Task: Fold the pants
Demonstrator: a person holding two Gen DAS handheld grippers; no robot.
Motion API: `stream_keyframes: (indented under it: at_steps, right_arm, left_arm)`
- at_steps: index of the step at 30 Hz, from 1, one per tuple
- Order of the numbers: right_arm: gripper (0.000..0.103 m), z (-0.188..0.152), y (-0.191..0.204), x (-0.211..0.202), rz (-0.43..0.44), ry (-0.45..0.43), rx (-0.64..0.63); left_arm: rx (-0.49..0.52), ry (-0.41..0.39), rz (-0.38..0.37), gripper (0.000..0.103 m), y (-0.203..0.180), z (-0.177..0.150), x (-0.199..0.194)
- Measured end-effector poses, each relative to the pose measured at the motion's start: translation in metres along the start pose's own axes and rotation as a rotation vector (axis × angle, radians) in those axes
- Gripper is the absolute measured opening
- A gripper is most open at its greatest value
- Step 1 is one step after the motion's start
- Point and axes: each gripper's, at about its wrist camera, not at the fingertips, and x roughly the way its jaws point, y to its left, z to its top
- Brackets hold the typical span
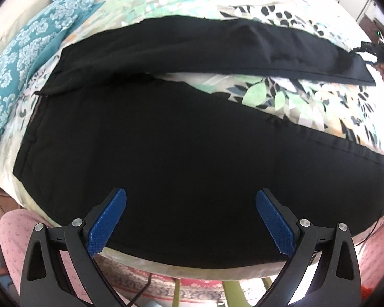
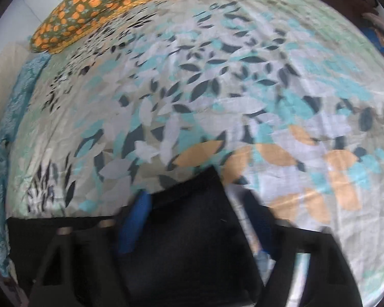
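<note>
Pants status, quick rundown: black fabric pants (image 1: 192,153) flat on the leaf-print cotton bedsheet (image 1: 281,97), waistband off to the left, legs splayed apart in a V with a wedge of sheet between them. Laid out flat like that presumably so one leg can be swung over onto the other without bunching. Left gripper (image 1: 192,197), black frame with blue textured pads, hovering over the nearer leg close to the seat, jaws spread wide and holding nothing. Probably parked there to pin or grab the near side while the other end does the work. Over on the right wrist view, pretty blurry, so take with salt: right gripper (image 2: 197,197) down at the hem end of the far leg (image 2: 192,230), blue pads apart on either side of the cloth, straddling it rather than pinching, as far as can be made out. Makes sense as a grab point, since lifting from the hem lets the whole leg follow. Fold itself not started, judging by the separated legs. Also around: crumpled teal damask-pattern cloth (image 1: 18,64) along the bed's left edge, and an olive pillow with an orange fruit print (image 2: 102,5) at the far end, both well clear of the pants.
</note>
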Motion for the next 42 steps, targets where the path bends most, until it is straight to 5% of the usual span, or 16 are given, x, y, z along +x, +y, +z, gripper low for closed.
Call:
stream_keyframes:
  at_steps: [1,6,12,13,15,16,17,21,26,27,29,31,34,36,38,42]
  right_arm:
    - [0.016,-0.001,0.002,-0.007,-0.02,-0.015,-0.031]
    - [0.013,-0.01,-0.006,-0.052,-0.113,-0.141,-0.072]
    - [0.013,-0.04,-0.013,-0.021,-0.192,-0.079,-0.03]
    - [0.016,-0.043,-0.016,-0.022,-0.179,-0.091,0.002]
    - [0.04,-0.045,-0.027,-0.028,-0.078,-0.096,0.087]
    - [0.061,-0.047,-0.032,-0.031,-0.042,-0.102,0.112]
    - [0.066,-0.049,-0.038,-0.037,-0.034,-0.112,0.123]
    - [0.066,-0.067,-0.057,-0.043,-0.07,-0.052,0.108]
    - [0.067,-0.096,-0.048,-0.032,-0.058,-0.035,0.071]
    - [0.064,-0.099,-0.042,-0.033,-0.094,-0.045,0.046]
    - [0.026,-0.1,-0.033,-0.034,-0.135,-0.043,0.024]
    - [0.013,-0.102,-0.023,-0.041,-0.24,-0.042,-0.047]
    - [0.013,-0.111,-0.027,-0.054,-0.384,-0.062,-0.109]
    - [0.023,-0.12,-0.05,-0.074,-0.302,-0.072,0.004]
    - [0.058,-0.14,-0.075,-0.103,-0.176,-0.103,0.135]
    - [0.062,-0.2,-0.102,-0.134,-0.147,-0.012,0.237]
  left_arm:
    - [0.005,0.007,0.0,0.102,-0.002,0.0,0.002]
    - [0.024,-0.012,-0.02,0.102,-0.017,0.006,0.001]
    - [0.063,-0.031,-0.043,0.102,-0.036,0.006,-0.006]
    - [0.068,-0.032,-0.039,0.102,-0.036,0.004,-0.007]
    - [0.061,-0.035,-0.032,0.102,-0.03,0.004,-0.008]
    - [0.052,-0.037,-0.028,0.102,-0.025,0.005,-0.008]
    - [0.039,-0.043,-0.026,0.102,-0.018,0.009,-0.007]
    - [0.02,-0.121,0.012,0.102,0.016,0.046,0.0]
    - [-0.064,-0.201,0.114,0.102,0.061,0.14,0.045]
    - [-0.077,-0.202,0.144,0.102,0.067,0.15,0.054]
    - [-0.121,-0.148,0.28,0.102,0.082,0.173,0.091]
    - [-0.153,-0.089,0.307,0.103,0.095,0.181,0.119]
    - [-0.186,-0.118,0.245,0.103,0.111,0.184,0.12]
    - [-0.192,-0.114,0.232,0.102,0.115,0.18,0.109]
    - [-0.164,-0.155,0.21,0.102,0.116,0.165,0.089]
    - [-0.105,-0.192,0.126,0.102,0.113,0.106,0.06]
